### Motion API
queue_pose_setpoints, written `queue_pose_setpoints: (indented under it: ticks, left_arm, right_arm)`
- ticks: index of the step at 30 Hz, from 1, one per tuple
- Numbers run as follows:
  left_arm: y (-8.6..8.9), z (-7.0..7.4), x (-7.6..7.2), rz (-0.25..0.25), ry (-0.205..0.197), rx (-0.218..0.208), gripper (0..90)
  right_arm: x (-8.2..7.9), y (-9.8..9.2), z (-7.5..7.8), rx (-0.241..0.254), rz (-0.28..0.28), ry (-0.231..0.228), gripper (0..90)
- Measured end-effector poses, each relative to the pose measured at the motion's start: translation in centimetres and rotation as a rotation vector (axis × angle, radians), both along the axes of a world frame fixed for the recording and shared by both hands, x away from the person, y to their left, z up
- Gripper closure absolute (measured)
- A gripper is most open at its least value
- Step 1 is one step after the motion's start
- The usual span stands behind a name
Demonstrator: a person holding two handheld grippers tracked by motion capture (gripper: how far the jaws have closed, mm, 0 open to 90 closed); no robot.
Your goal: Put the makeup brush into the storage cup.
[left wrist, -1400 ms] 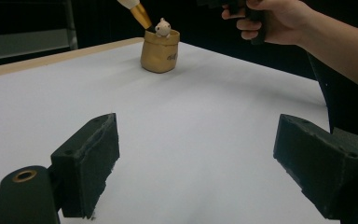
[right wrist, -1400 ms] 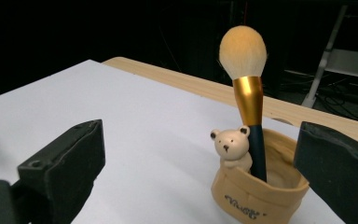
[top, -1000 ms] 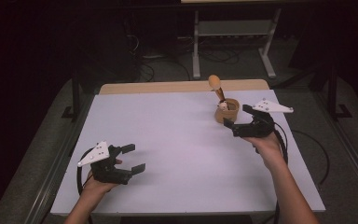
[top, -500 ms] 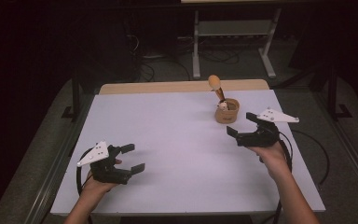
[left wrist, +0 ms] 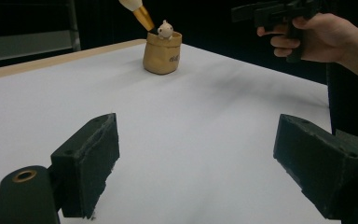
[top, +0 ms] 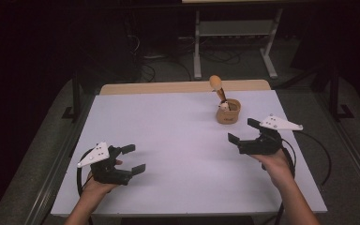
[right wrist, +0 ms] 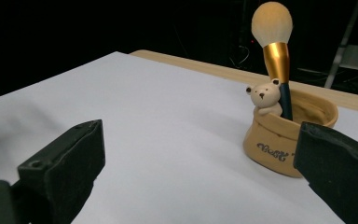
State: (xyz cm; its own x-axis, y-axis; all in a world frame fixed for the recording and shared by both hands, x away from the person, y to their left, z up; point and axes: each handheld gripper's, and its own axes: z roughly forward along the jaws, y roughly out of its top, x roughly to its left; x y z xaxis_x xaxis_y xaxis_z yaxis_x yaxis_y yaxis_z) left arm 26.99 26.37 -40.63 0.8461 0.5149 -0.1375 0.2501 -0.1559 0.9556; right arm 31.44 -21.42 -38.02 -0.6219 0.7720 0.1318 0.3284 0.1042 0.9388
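- We see a small tan sack-shaped holder (top: pixel 228 111) toward the far right of the white table (top: pixel 168 140), a little bear figure (right wrist: pixel 264 97) perched on its rim.
- A makeup brush (right wrist: pixel 275 51) stands in it, leaning on the rim beside the bear, its pale fluffy head up, gold ferrule below, dark handle down inside.
- We judge the brush light and stiff along the handle, soft only at the bristles; the ferrule looks smooth and may slip.
- The exposed handle just beneath the gold band seems the best place to pinch, clear of the bristles.
- The holder looks like glazed ceramic, so probably breakable and easy to tip if the brush drags on its rim.
- Our right gripper (top: pixel 249 137) hovers just in front of the holder, jaws spread wide, holding and touching nothing.
- Our left gripper (top: pixel 130 158) sits low at the near left, well apart from the holder, jaws equally wide and empty.
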Motion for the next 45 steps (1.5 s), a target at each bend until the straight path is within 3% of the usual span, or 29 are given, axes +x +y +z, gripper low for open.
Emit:
queue_pose_setpoints:
  ticks: [7, 24, 45]
  left_arm:
    - [-0.1, 0.0, -0.1, -0.001, 0.004, -0.003, 13.7]
    - [-0.2, 0.0, -0.1, 0.0, 0.005, -0.003, 13.7]
    - [0.0, 0.0, 0.0, 0.001, 0.0, 0.0, 13.7]
  right_arm:
    - [-1.0, -0.5, -0.7, -0.008, -0.004, 0.023, 1.5]
    - [-3.7, -1.3, -1.7, -0.001, -0.013, 0.031, 1.5]
    - [-5.9, -1.8, -2.4, -0.003, -0.019, 0.033, 1.5]
